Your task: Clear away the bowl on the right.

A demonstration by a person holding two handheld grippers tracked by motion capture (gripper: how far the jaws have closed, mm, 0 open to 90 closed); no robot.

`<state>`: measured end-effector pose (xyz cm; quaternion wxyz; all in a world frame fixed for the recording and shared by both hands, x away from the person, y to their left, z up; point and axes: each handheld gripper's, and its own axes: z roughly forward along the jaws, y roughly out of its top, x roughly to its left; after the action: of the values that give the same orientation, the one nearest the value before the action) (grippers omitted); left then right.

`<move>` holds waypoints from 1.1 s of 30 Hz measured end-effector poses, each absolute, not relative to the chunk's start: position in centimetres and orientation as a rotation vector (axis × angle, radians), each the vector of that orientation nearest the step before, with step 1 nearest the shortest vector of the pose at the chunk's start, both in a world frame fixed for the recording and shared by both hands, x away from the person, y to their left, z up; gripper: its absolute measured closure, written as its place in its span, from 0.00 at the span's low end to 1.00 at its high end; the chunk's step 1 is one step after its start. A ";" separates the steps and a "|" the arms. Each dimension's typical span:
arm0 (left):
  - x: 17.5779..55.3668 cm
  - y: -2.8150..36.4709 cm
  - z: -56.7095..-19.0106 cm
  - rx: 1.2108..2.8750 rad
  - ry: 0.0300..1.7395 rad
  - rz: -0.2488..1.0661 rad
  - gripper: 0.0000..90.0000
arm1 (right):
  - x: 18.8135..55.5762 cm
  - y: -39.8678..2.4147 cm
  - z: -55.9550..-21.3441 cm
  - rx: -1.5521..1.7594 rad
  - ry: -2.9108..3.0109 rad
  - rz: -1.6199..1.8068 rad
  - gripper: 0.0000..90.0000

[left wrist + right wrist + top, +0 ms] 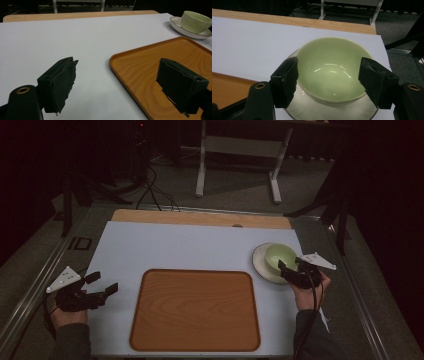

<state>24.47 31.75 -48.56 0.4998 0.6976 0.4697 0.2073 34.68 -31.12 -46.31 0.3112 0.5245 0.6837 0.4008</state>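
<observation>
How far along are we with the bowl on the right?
Nothing looks moved yet: the green bowl sits on its saucer, and the wooden tray is bare. In hand: the right gripper straddles the bowl, not clearly gripping. The left gripper waits open. Left: grasp and lift, probably to the tray.

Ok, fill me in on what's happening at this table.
A person holds tongs in each hand. The right tongs are at the green bowl, which sits on a white saucer at the table's right side; their jaws straddle the bowl's sides, and whether they press on it yet is hard to tell. The left tongs hang open over the white mat, left of the wooden tray, holding nothing. Nothing lies on the tray.
</observation>
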 end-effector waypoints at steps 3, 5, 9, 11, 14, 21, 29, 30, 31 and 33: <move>24.5 31.7 -48.5 1.688 1.135 0.506 0.17 | 35.1 -31.2 -46.5 1.392 1.799 1.051 0.36; 24.4 31.8 -48.5 1.685 1.133 0.514 0.17 | 35.5 -31.4 -46.7 1.407 1.793 1.047 0.37; 24.3 31.8 -48.5 1.676 1.139 0.523 0.17 | 36.0 -31.7 -47.3 1.442 1.778 1.039 0.38; 24.3 31.8 -48.5 1.682 1.135 0.526 0.17 | 36.1 -31.8 -47.4 1.447 1.780 1.036 0.38; 24.3 31.7 -48.5 1.687 1.132 0.534 0.17 | 36.3 -31.9 -47.5 1.448 1.779 1.026 0.38; 24.3 31.7 -48.4 1.680 1.137 0.548 0.17 | 37.1 -32.7 -47.9 1.491 1.742 0.988 0.38; 24.2 31.7 -48.4 1.684 1.136 0.556 0.17 | 37.8 -33.1 -48.2 1.526 1.743 0.969 0.38; 24.2 31.7 -48.4 1.683 1.137 0.556 0.17 | 38.0 -33.3 -48.5 1.545 1.741 0.964 0.38; 24.2 31.7 -48.4 1.683 1.137 0.557 0.17 | 38.0 -33.3 -48.5 1.545 1.741 0.964 0.38; 24.2 31.7 -48.4 1.685 1.136 0.557 0.17 | 38.4 -33.7 -48.9 1.583 1.731 0.971 0.38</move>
<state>24.24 31.68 -48.42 0.4944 0.6951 0.4687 0.2297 38.36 -33.67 -48.88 0.2968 0.5953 0.6512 0.3654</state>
